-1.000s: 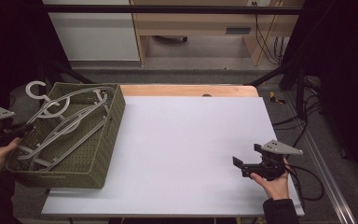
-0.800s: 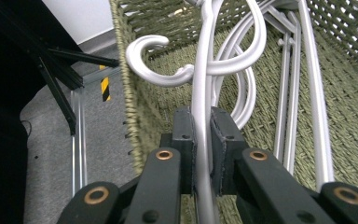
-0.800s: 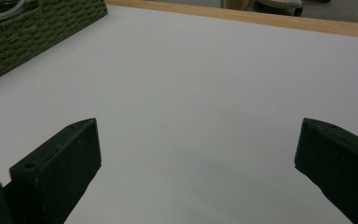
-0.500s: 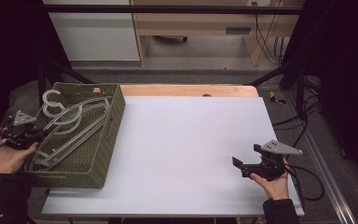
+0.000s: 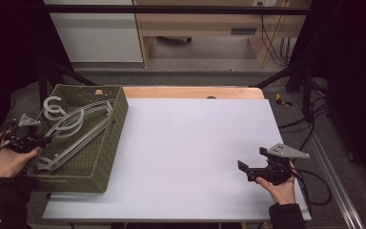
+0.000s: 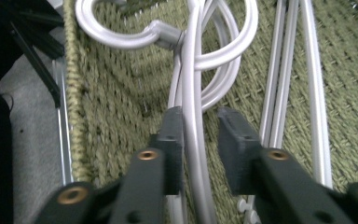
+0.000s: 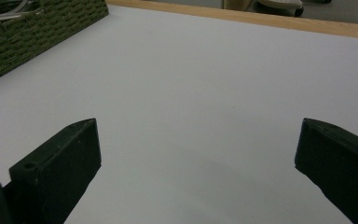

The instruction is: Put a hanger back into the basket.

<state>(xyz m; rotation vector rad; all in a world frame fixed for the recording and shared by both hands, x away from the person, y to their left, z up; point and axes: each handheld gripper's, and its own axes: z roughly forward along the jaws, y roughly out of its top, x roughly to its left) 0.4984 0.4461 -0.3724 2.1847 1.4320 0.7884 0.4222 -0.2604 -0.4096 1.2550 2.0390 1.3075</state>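
Several white plastic hangers lie in an olive woven basket at the table's left edge, their hooks toward the far left corner. My left gripper reaches into the basket from its left side. In the left gripper view the jaws of that gripper straddle one hanger arm just below its hook; the arm touches the left jaw and a small gap shows on the other side. My right gripper rests low over the white table near the front right, wide open and holding nothing.
The white tabletop stretches between the basket and the right gripper, with a wooden strip along its far edge. A cable trails from the right gripper off the table's right side. Black frame posts stand at both sides.
The left gripper has moved right, from outside the basket's left wall to inside it. The hangers shifted right with it and now lie fully in the basket. The right gripper stayed put.
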